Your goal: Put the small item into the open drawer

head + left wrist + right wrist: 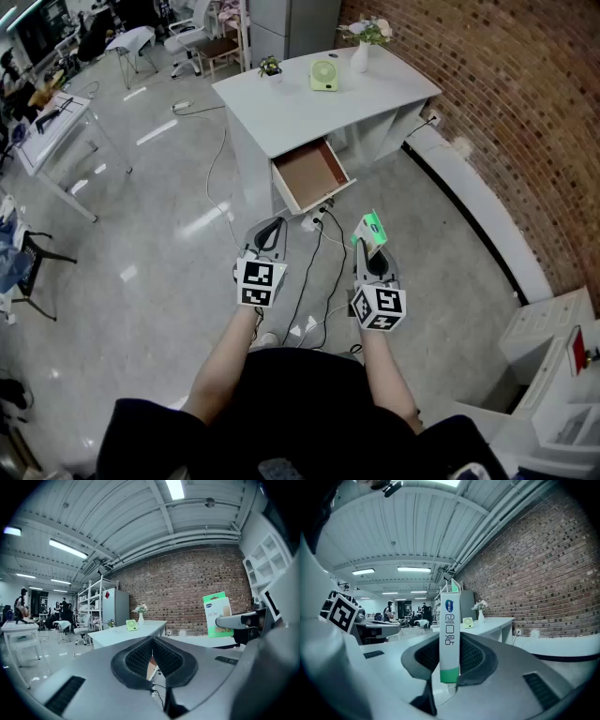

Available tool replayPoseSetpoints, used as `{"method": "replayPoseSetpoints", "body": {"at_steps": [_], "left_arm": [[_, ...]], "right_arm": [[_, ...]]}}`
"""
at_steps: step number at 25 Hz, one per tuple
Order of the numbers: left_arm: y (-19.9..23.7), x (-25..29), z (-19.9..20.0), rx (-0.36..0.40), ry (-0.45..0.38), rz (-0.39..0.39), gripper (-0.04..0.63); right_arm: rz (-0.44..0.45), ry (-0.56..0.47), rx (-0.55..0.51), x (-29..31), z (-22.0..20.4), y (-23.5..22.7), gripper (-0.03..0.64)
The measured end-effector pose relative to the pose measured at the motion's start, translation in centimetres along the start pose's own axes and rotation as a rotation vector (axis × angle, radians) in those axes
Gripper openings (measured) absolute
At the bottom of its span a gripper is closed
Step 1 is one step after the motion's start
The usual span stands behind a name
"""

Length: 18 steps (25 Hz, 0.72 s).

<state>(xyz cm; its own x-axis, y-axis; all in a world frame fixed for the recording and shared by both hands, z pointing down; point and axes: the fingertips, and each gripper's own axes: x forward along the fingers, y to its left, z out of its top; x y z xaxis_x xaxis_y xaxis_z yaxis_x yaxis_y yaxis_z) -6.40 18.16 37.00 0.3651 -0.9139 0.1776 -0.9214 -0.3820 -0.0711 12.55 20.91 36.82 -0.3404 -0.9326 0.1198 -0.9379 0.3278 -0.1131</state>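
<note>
A small flat box [450, 634], white with green ends, stands upright between the jaws of my right gripper [451, 656], which is shut on it. In the head view the box [370, 231] pokes out ahead of the right gripper [372, 251], and in the left gripper view the same box [217, 614] shows at the right. My left gripper [266, 236] hangs level with it, its jaws shut with nothing between them [151, 657]. The white desk [309, 103] stands ahead, its brown-bottomed drawer [312, 175] pulled open toward me and apart from both grippers.
On the desk are a green fan [324, 75], a white vase with flowers [362, 52] and a small plant [270, 67]. Cables [314, 272] trail over the floor under the grippers. A brick wall [506, 112] runs along the right, white shelving [553, 356] at lower right.
</note>
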Motion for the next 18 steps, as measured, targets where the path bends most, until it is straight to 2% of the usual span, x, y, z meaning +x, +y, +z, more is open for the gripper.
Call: {"method": "replayPoseSetpoints", "body": {"at_steps": [10, 18], "left_arm": [[0.2, 0.1, -0.4, -0.007, 0.005, -0.014, 0.023], [1.7, 0.4, -1.5, -0.008, 0.027, -0.066, 0.023]], "right_arm": [[-0.003, 0.003, 0.006, 0.2, -0.2, 0.4, 0.075], [-0.063, -0.017, 0.053, 0.6, -0.5, 1.2, 0.083]]}}
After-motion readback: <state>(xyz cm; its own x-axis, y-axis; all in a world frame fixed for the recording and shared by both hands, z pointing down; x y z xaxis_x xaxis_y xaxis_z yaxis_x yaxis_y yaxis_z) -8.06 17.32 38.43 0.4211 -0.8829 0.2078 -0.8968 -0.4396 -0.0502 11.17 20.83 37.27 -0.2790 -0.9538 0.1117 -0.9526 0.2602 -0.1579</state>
